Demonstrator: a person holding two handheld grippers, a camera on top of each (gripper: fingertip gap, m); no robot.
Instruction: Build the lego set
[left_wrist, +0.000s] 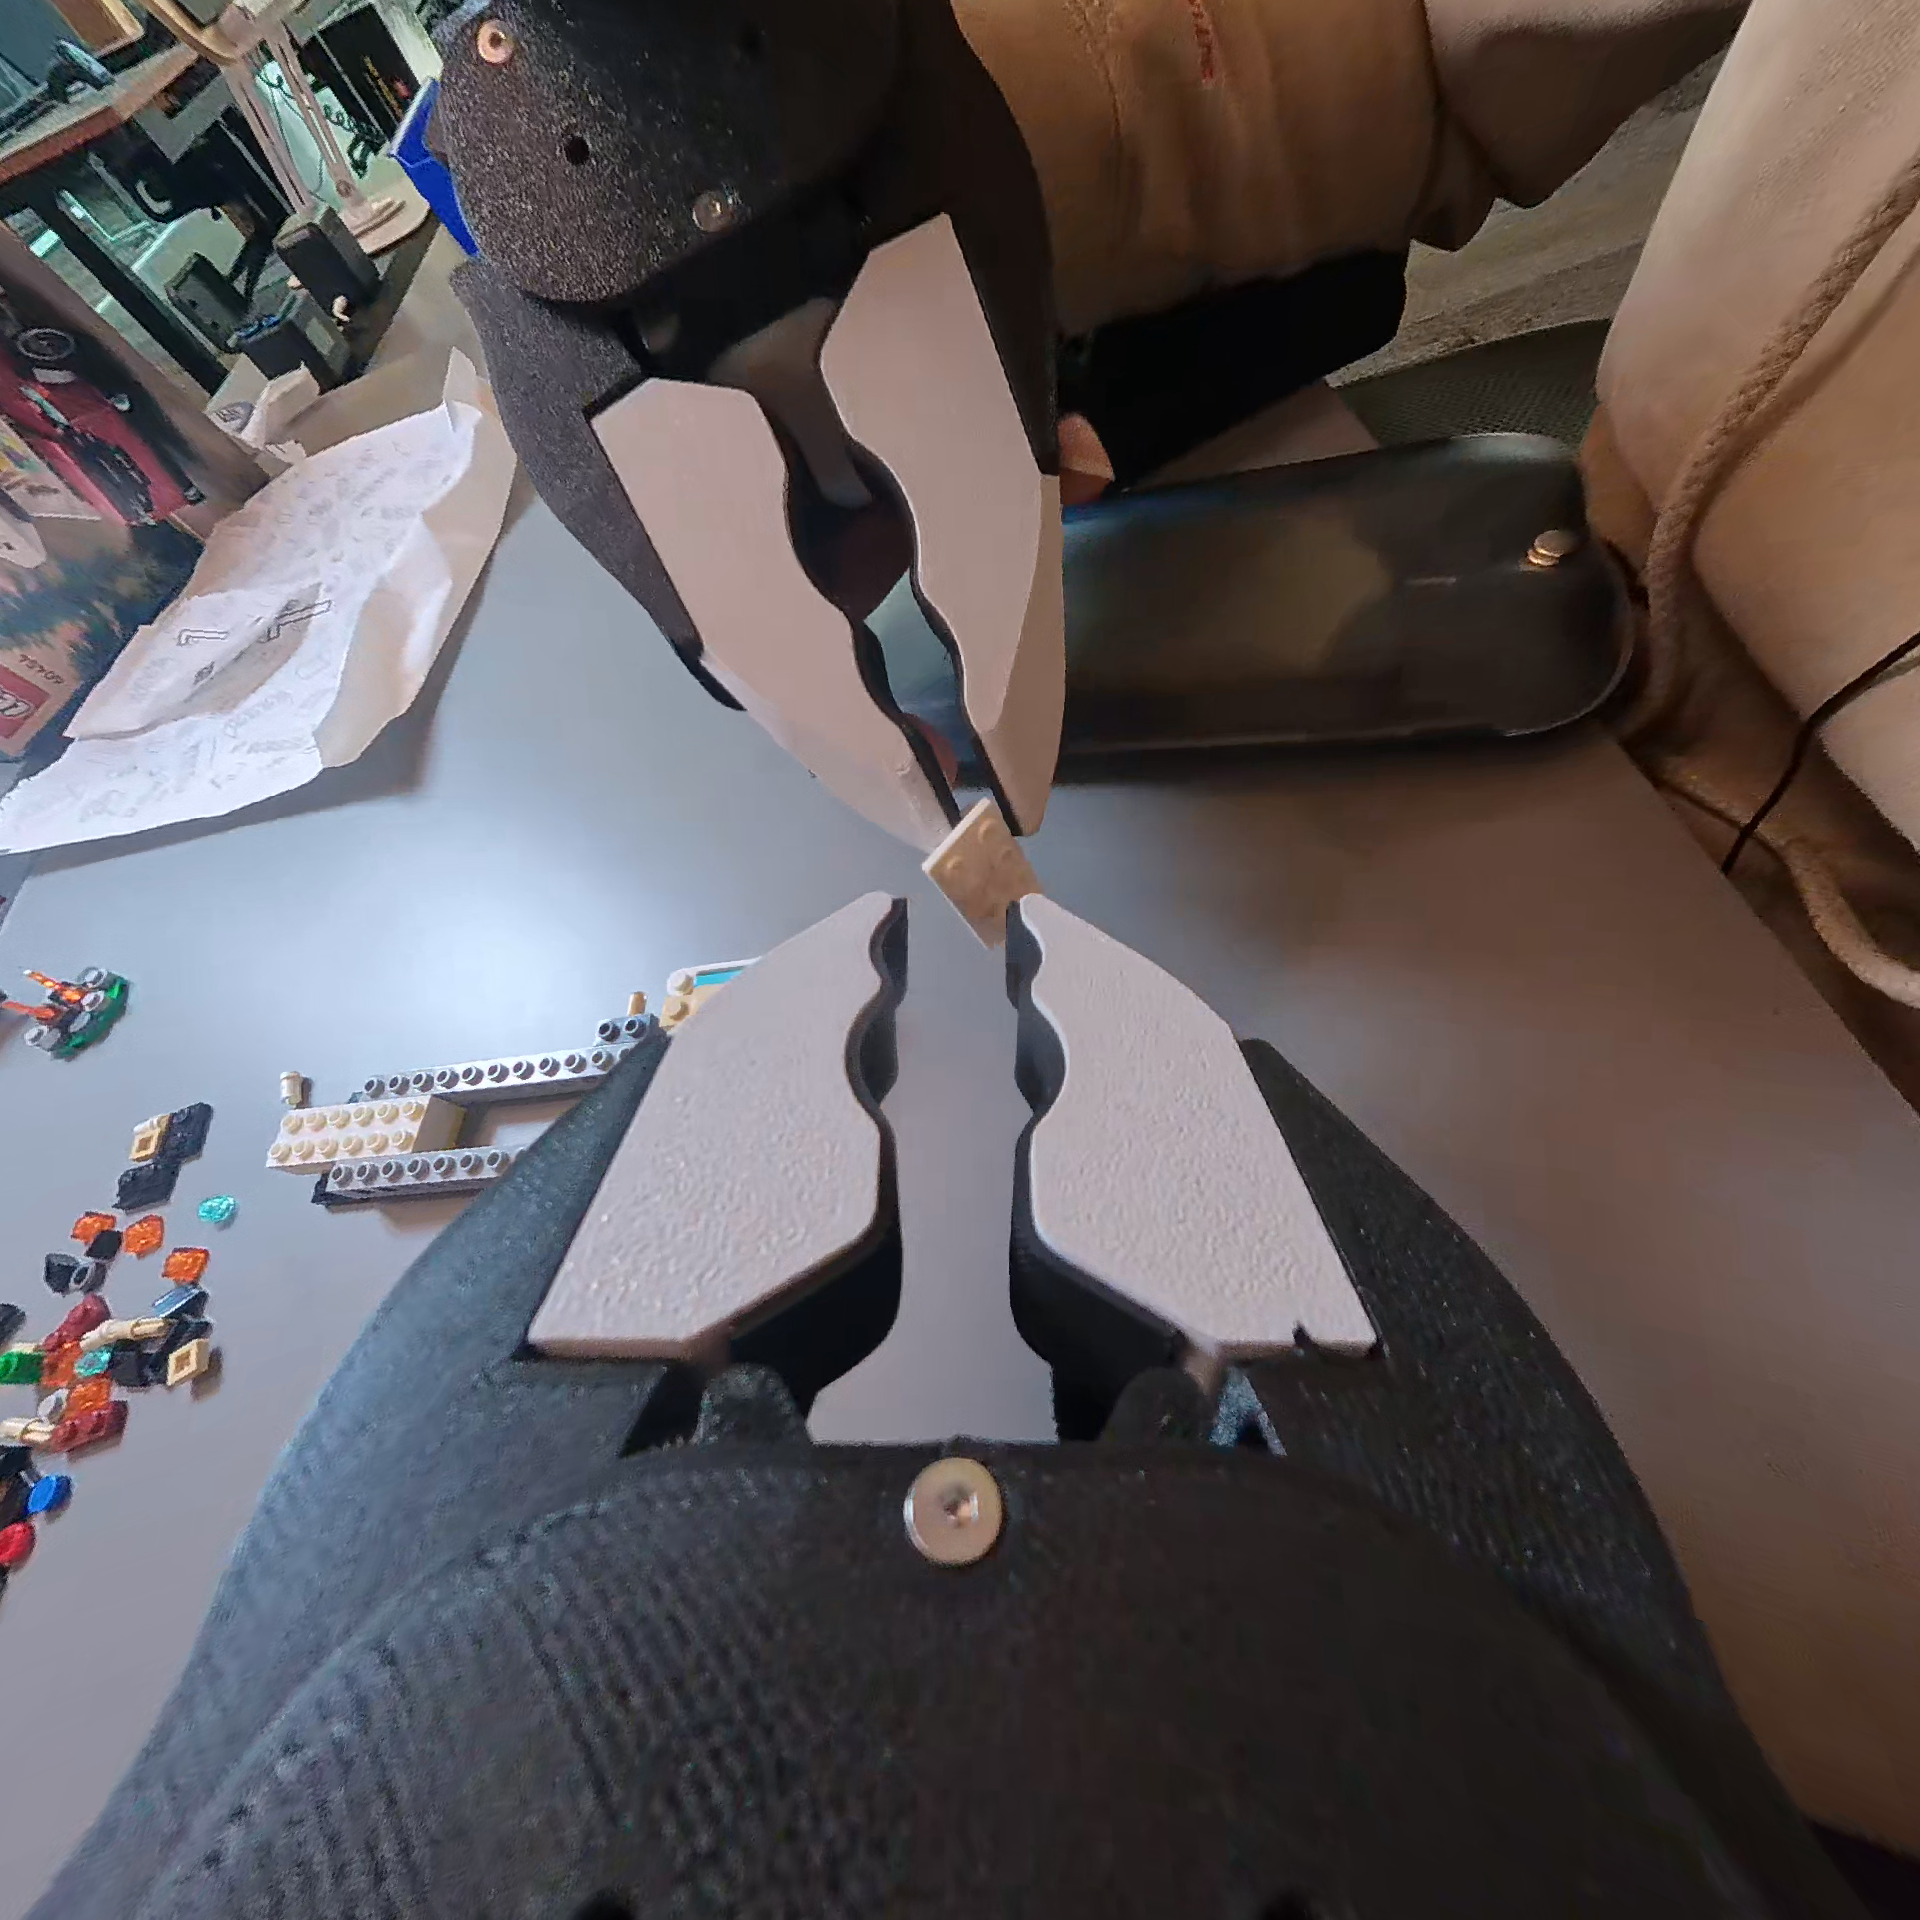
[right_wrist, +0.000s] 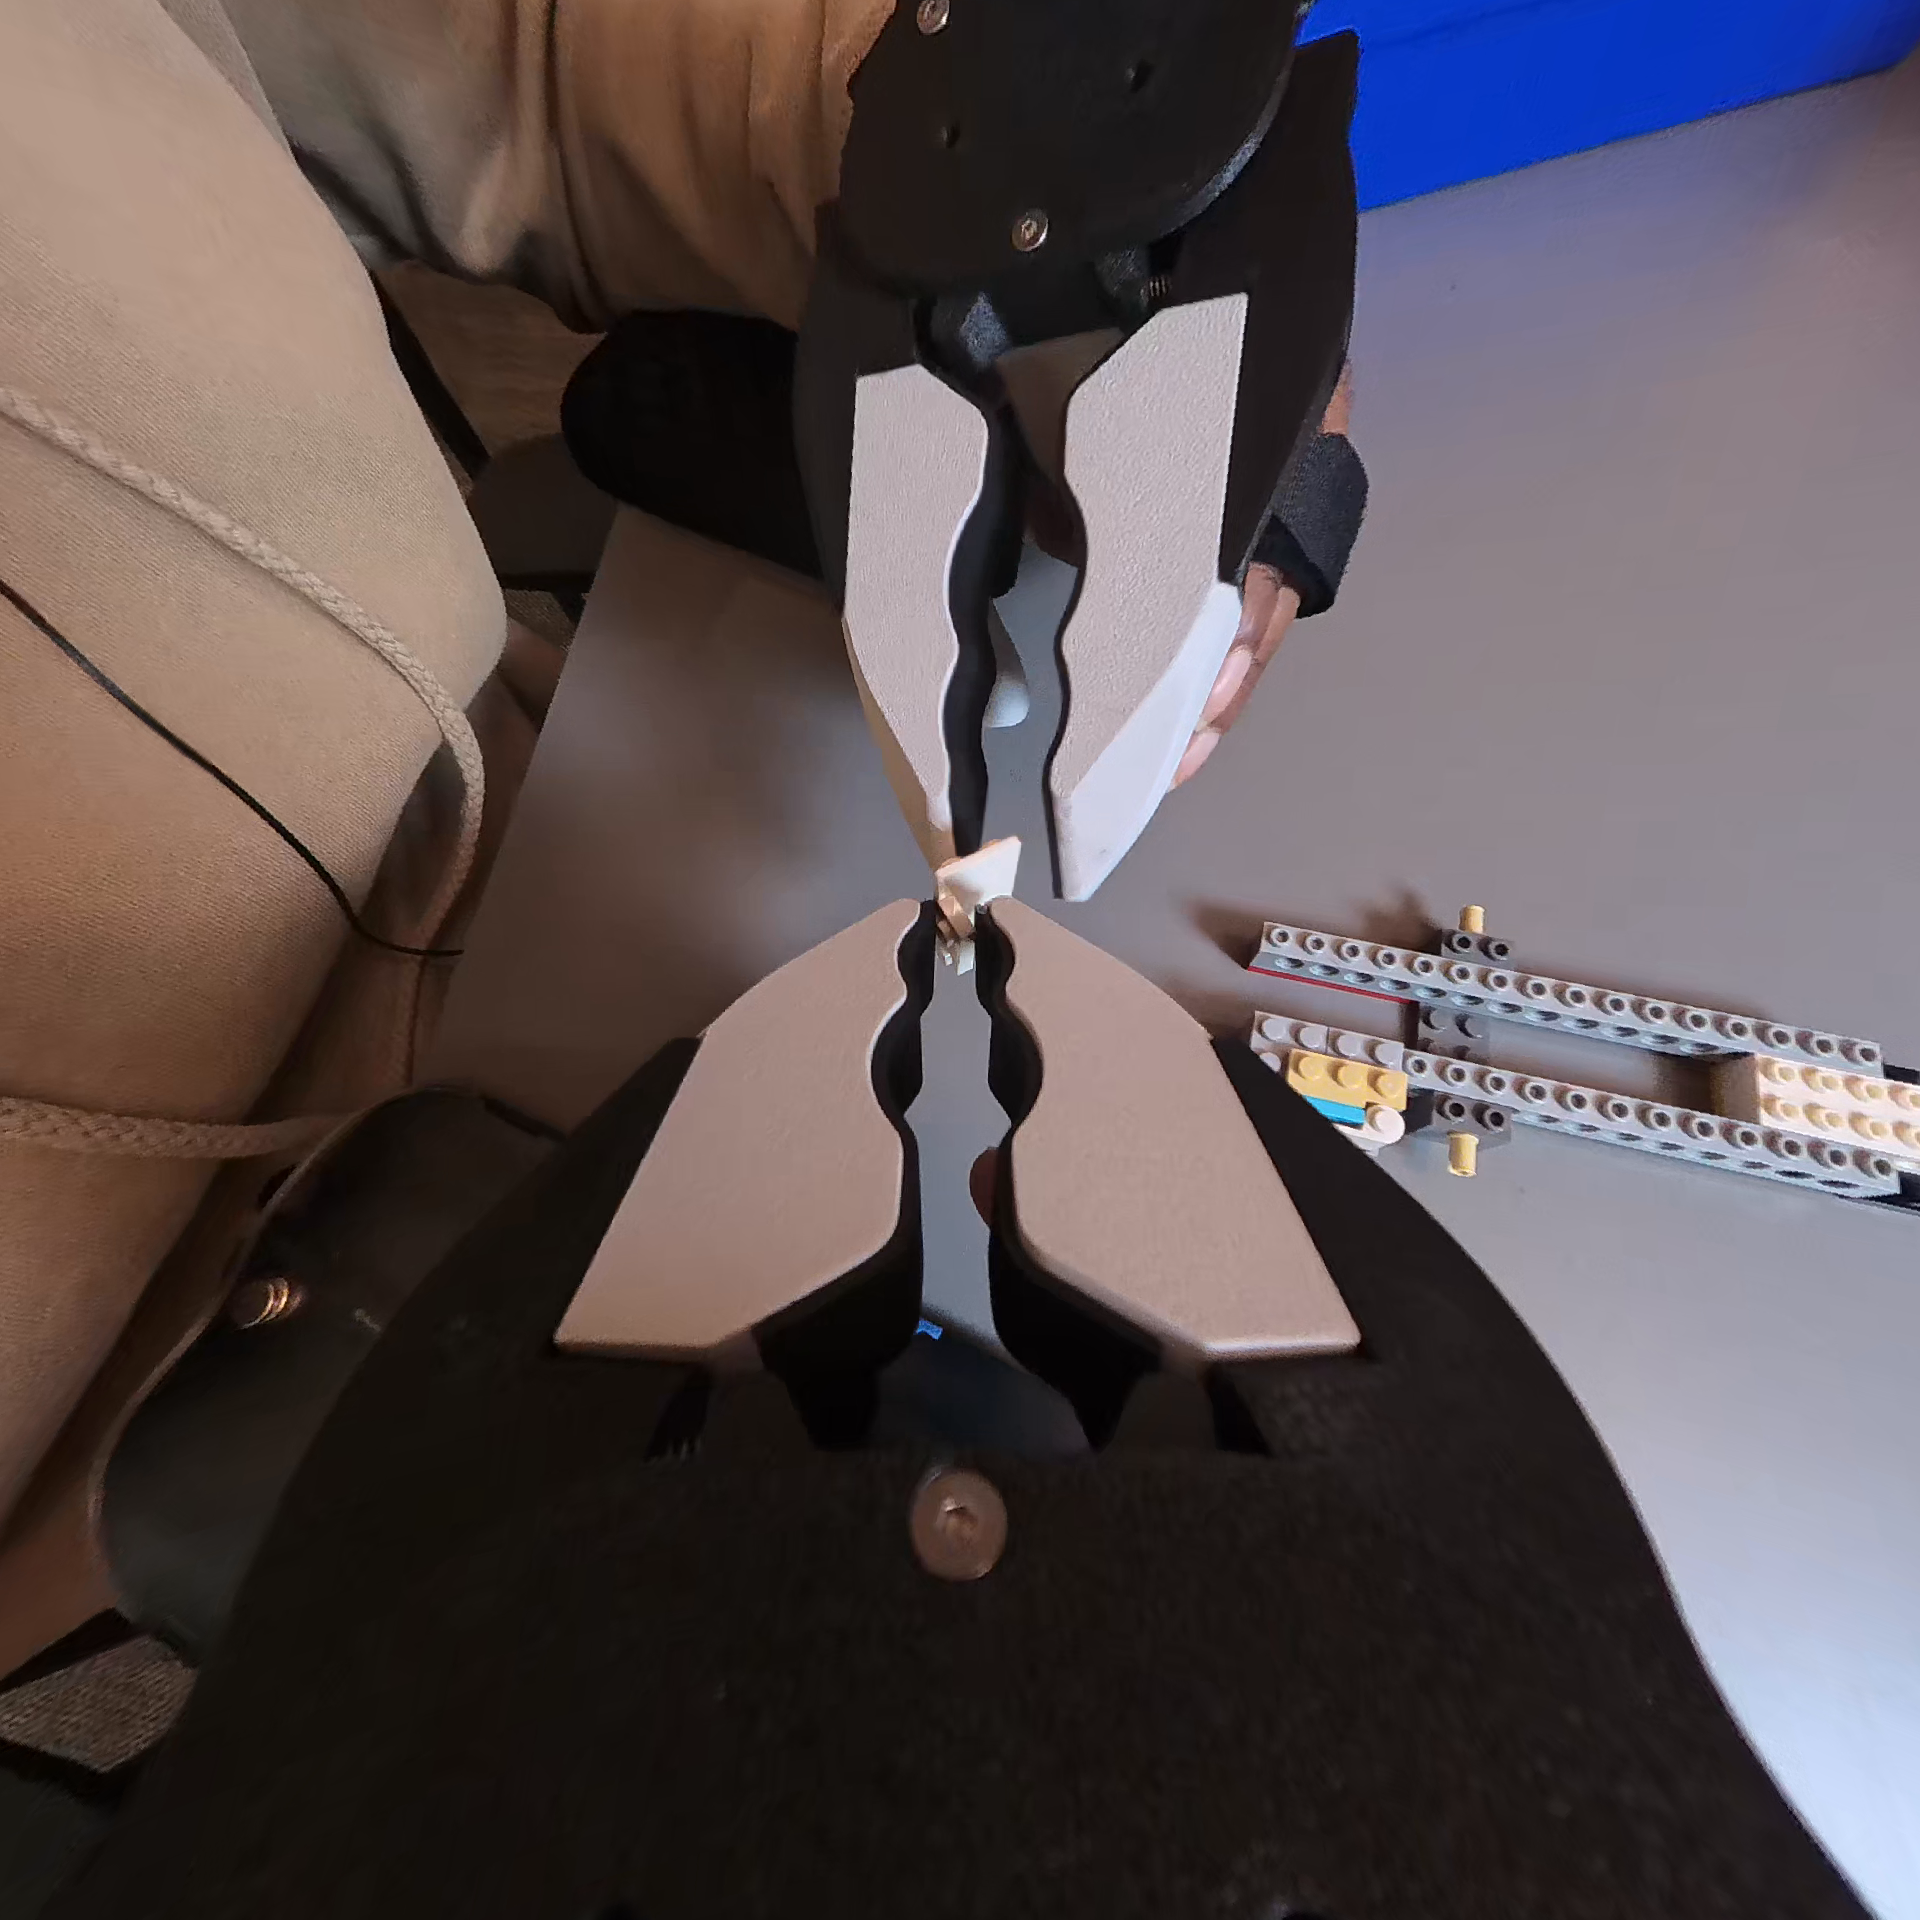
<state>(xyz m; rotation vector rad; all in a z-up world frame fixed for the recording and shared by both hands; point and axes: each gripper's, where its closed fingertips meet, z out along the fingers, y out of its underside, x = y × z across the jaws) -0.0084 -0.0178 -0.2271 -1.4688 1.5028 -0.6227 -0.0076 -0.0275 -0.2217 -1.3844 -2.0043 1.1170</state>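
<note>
Above the grey counter (left_wrist: 582, 831), near its edge by the seated person, the two grippers are seen tip to tip. In the left wrist view, the left gripper (left_wrist: 956, 914) is spread, with a clear gap between its fingers; a small tan plate (left_wrist: 977, 868) is seen at its tips, touching or just beside the right-hand finger. The same plate is pinched at its far corner by the right gripper (left_wrist: 971, 816), which points toward the camera with its fingers pressed together on the piece.

In the right wrist view, the right gripper (right_wrist: 954, 920) is seen closed on the tan plate (right_wrist: 971, 883), which stands tilted and clear of the counter. The left gripper (right_wrist: 1013, 878) is seen opposite, its fingers apart; whether it bears on the plate cannot be told from this view.

A partly built grey frame (left_wrist: 457, 1127) of studded beams with a tan block at one end is recorded on the counter, well apart from the grippers (right_wrist: 1558, 1060). Loose small bricks (left_wrist: 114, 1320) in orange, black, red and tan are scattered to the left of it, and a small green-and-grey sub-assembly (left_wrist: 78, 1008) lies beyond them. A crumpled paper bag (left_wrist: 281, 613) and a printed box (left_wrist: 73, 499) are noted at the far left.
</note>
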